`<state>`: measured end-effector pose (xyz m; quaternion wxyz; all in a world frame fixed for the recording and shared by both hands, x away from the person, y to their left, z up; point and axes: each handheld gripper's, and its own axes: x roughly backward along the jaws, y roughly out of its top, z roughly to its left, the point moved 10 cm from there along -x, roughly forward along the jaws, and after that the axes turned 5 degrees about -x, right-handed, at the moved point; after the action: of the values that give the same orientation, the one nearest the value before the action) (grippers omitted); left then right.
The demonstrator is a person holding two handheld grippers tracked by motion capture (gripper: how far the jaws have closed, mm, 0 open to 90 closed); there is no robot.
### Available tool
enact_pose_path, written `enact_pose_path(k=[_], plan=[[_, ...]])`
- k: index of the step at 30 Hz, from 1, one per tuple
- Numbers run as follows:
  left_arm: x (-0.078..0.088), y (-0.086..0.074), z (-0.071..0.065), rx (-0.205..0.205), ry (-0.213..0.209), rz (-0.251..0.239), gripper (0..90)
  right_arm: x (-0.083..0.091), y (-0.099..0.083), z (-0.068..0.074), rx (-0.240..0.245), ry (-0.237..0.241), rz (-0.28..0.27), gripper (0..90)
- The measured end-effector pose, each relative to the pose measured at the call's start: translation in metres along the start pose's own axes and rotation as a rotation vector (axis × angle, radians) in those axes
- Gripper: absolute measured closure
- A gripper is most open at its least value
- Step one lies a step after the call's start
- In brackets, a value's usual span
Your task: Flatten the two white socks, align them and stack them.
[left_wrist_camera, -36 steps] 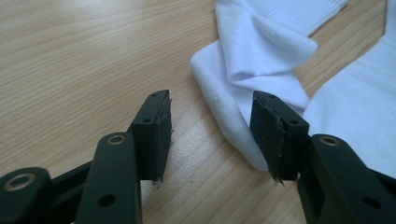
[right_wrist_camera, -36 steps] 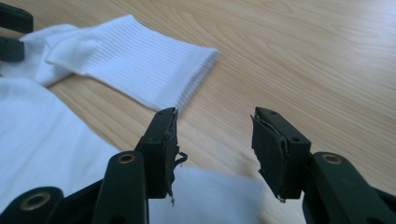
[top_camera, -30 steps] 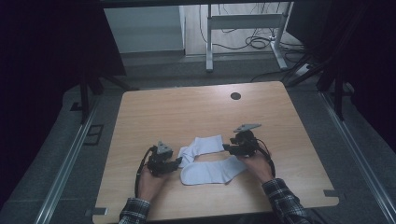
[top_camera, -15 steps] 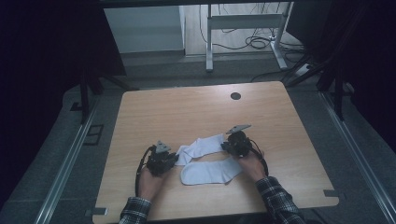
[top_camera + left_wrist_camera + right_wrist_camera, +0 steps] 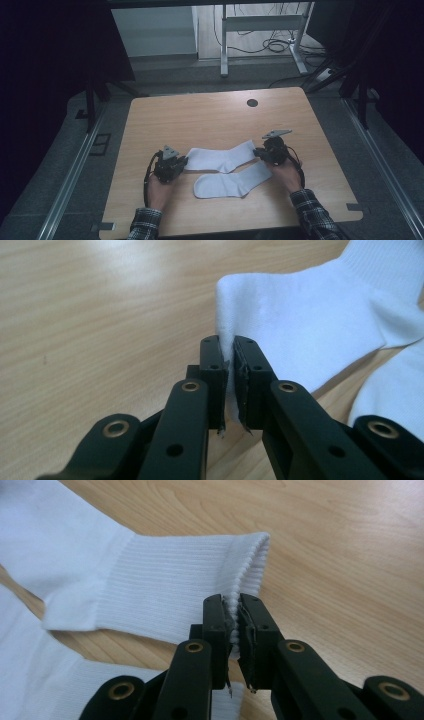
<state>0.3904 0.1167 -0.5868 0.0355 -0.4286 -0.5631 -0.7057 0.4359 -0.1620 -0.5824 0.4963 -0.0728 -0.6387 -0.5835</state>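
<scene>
1. Now my left gripper (image 5: 181,163) has its jaws clamped on the toe end of the far white cotton sock (image 5: 221,156); the fabric bunches up in a fold right between the pads, and these jaws have just been closing.
2. My right gripper (image 5: 258,152) pinches the ribbed cuff of that same sock, the edge squeezed between its jaws, which have also just been closing.
3. That sock lies stretched between my two grippers on the pale wooden counter (image 5: 200,115).
4. Just beside it, nearer to me than both pairs of jaws, a second white cotton sock (image 5: 232,182) rests flat, with neither gripper on it.
</scene>
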Motion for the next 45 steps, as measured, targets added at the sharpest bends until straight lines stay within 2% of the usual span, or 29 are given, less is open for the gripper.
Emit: enact_pose_path(k=[2,6,10,14,21,25,28,32,35,38,39,41,43,45], plan=[[0.004,0.007,-0.002,0.007,-0.013,-0.015,83.4,0.005,0.004,0.000,0.004,0.004,-0.013,81.6],[0.015,0.018,-0.007,-0.003,-0.036,-0.025,83.3,0.019,0.008,0.001,0.014,0.008,-0.027,81.7],[0.028,0.024,-0.017,-0.029,-0.052,-0.024,83.2,0.036,0.010,0.002,0.031,0.012,-0.044,82.0],[0.043,0.027,-0.032,-0.059,-0.070,-0.016,82.8,0.058,0.009,0.007,0.056,0.026,-0.045,82.0],[0.063,0.015,-0.061,-0.100,-0.113,0.014,81.2,0.080,-0.009,0.016,0.086,0.049,-0.011,81.9],[0.068,0.002,-0.076,-0.109,-0.137,0.033,81.1,0.082,-0.024,0.020,0.092,0.065,0.031,81.9],[0.062,-0.008,-0.082,-0.110,-0.146,0.051,81.1,0.077,-0.036,0.019,0.091,0.073,0.069,81.8],[0.045,-0.022,-0.081,-0.126,-0.116,0.103,81.1,0.064,-0.046,0.011,0.072,0.065,0.107,81.7],[0.035,-0.031,-0.078,-0.127,-0.106,0.124,81.0,0.054,-0.053,0.006,0.064,0.057,0.129,81.0],[0.030,-0.037,-0.077,-0.113,-0.096,0.140,77.2,0.048,-0.059,0.002,0.059,0.051,0.142,77.9],[0.029,-0.038,-0.075,-0.114,-0.074,0.134,70.1,0.048,-0.059,0.002,0.058,0.045,0.137,75.2],[0.032,-0.035,-0.072,-0.113,-0.055,0.117,62.2,0.051,-0.055,0.001,0.067,0.034,0.115,70.8],[0.037,-0.028,-0.069,-0.093,-0.030,0.079,53.2,0.057,-0.047,0.001,0.068,0.025,0.072,66.9],[0.038,-0.025,-0.068,-0.075,-0.040,0.067,50.6,0.062,-0.039,0.001,0.065,0.026,0.037,63.9]])
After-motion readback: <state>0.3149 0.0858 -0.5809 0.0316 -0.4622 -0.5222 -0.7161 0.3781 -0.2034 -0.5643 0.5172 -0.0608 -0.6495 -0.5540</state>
